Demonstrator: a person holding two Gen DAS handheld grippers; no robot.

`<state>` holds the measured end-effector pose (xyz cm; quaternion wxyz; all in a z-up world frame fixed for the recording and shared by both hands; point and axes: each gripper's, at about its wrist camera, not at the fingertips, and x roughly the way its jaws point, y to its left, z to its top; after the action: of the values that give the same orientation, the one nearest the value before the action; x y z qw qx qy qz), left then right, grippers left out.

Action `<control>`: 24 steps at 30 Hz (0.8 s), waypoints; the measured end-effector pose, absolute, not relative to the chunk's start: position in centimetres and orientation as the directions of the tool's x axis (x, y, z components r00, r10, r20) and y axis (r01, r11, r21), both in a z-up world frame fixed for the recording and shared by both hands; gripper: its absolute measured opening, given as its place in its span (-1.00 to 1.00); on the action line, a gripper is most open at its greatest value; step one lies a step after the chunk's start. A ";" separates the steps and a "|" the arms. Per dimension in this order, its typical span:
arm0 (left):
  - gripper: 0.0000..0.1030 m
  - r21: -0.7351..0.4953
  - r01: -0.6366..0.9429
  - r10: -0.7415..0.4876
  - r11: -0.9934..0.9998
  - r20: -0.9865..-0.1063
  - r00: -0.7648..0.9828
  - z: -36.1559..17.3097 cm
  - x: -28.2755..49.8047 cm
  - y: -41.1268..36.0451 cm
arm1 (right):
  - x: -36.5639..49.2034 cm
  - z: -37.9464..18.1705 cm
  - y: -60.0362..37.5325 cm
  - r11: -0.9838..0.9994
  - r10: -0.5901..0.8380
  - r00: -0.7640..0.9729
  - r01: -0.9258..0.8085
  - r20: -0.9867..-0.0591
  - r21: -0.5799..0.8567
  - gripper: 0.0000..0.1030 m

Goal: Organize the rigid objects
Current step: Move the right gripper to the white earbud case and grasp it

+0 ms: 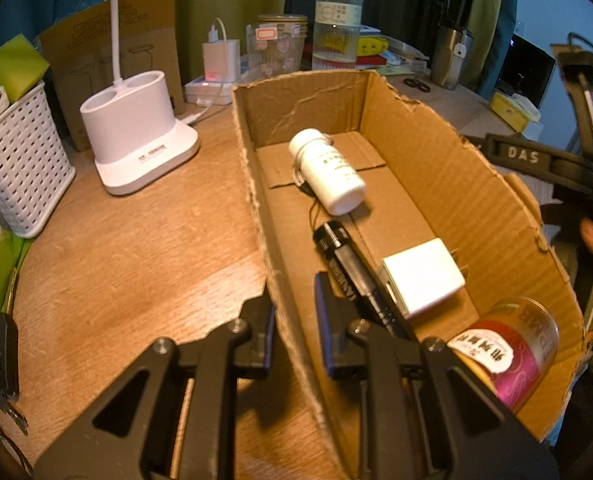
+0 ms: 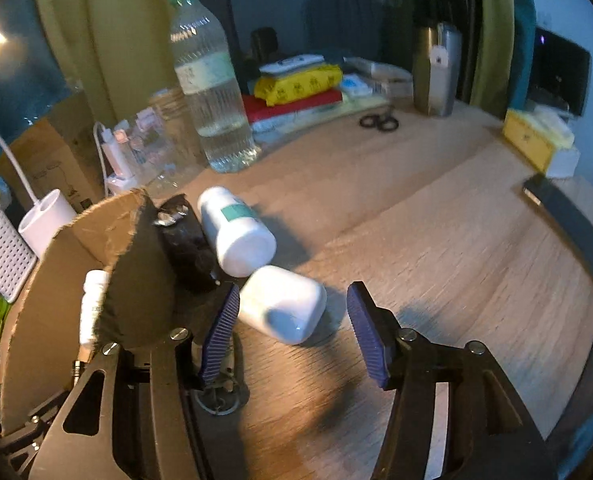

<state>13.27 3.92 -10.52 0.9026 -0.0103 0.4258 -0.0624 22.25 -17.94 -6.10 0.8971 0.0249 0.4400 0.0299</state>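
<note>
**Left gripper pinching box wall, right gripper wide over a bottle**

Left gripper (image 1: 294, 312): jaws narrowly apart, straddling the near-left wall of the cardboard box (image 1: 448, 184), one finger outside, one inside. Can't tell if the pads actually touch the cardboard.

Inside the box, near to far: red-labelled tin (image 1: 508, 354) in the near right corner, lying on its side; white charger cube (image 1: 424, 274) just beside it; black marker (image 1: 352, 270) lying diagonally, touching the cube's left edge, its near end hidden behind the gripper finger; white pill bottle (image 1: 328, 170) on its side towards the far end, a thin black cord under it.

Right gripper (image 2: 292, 320): jaws wide apart, nothing clamped. Plain white bottle (image 2: 282, 310) lies on the wooden table (image 2: 436, 240) between the fingers, up against the left pad (image 2: 220, 328), clear of the right one. Frame is motion-blurred.

Just beyond it: second white bottle with a teal label (image 2: 236, 232), also on its side, near or touching the first. A dark crinkled packet (image 2: 184, 244) sits between that bottle and the box's outer wall.

Further out on the right: flat black bar (image 2: 568, 224), well apart from the bottles. Far back: clear water bottle (image 2: 208, 92) upright, black scissors (image 2: 378, 122), steel tumbler (image 2: 436, 72).

Left of the box: white lamp base (image 1: 136, 132) and white perforated basket (image 1: 20, 168).
</note>
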 end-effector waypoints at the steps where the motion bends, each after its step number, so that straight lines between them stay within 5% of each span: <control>1: -0.64 -0.072 0.104 -0.121 0.992 -0.767 0.630 -10.6 13.3 3.9 | 22.4 -6.4 -18.0 0.997 0.076 0.601 -0.032 -0.796 0.071 0.16; 24: -0.64 -0.072 0.104 -0.121 0.992 -0.767 0.630 -10.5 13.3 3.9 | 24.3 -8.7 -15.8 0.996 0.031 0.542 -0.082 -0.840 -0.016 0.21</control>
<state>13.28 3.92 -10.51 0.9026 -0.0104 0.4258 -0.0624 24.30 -15.81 -8.69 0.8775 -0.0268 0.4777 0.0324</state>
